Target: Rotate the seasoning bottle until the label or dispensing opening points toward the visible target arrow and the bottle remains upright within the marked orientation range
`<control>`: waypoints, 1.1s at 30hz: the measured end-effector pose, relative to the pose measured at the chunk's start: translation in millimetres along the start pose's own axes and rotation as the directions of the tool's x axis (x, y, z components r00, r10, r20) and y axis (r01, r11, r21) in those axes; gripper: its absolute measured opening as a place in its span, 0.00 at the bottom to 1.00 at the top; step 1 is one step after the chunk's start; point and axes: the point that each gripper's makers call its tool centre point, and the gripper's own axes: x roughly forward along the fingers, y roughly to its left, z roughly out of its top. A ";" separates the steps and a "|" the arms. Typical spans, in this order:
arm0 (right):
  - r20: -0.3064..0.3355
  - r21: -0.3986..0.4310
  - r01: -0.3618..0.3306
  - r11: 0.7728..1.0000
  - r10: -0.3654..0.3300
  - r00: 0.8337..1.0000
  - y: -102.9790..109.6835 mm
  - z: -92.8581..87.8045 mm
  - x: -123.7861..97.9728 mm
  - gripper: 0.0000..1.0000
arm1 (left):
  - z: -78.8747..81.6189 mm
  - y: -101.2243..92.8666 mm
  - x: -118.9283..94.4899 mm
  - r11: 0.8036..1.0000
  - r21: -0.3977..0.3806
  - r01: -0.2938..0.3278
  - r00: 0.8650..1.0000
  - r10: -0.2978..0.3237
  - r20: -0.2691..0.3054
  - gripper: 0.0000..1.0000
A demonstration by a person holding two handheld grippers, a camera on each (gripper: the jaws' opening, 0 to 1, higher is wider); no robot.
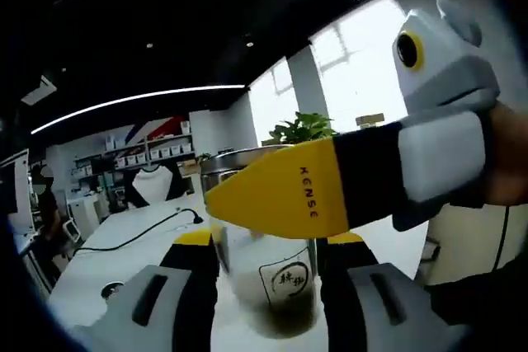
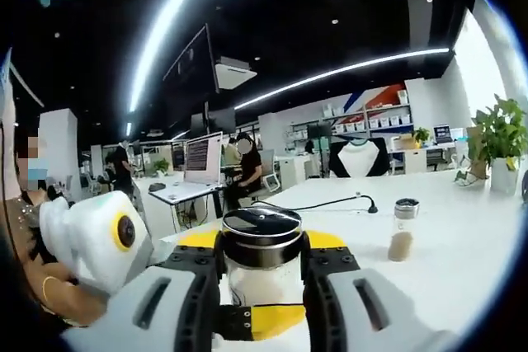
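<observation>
Gripping: both grippers hold one seasoning bottle (image 2: 261,263).
Right gripper (image 2: 262,284): jaws closed against the bottle's clear body just under its dark metal lid, one on each side.
Left gripper (image 1: 268,274): jaws pressed to the sides of the same bottle (image 1: 268,278), whose label faces this camera.
Bottle: upright on the white table (image 2: 462,245), between both pairs of jaws, dark seasoning at its base.
Crossing: in the left gripper view the right gripper's yellow jaw lies across the bottle's top.
Second jar (image 2: 403,230): stands on the table well right of the bottle.
Potted plant (image 2: 501,151): farther right of the bottle, at the table's edge.
Black cable (image 2: 330,202): runs across the table behind the bottle.
</observation>
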 end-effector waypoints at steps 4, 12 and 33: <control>-0.021 -0.007 0.014 1.000 -0.014 1.000 -10.9 -10.0 6.0 0.34 | -9.9 7.9 -3.6 1.000 0.014 -0.001 0.999 0.001 -0.036 0.56; -0.048 -0.019 0.050 0.999 -0.051 0.998 -37.0 -20.6 10.8 0.34 | -31.2 26.5 -19.1 0.999 -0.026 -0.040 0.994 0.037 -0.104 0.65; -0.111 -0.072 0.052 0.996 -0.060 0.992 -76.9 -53.3 50.0 0.34 | -59.3 120.7 -94.8 0.934 -0.084 -0.348 0.923 0.326 -0.203 0.72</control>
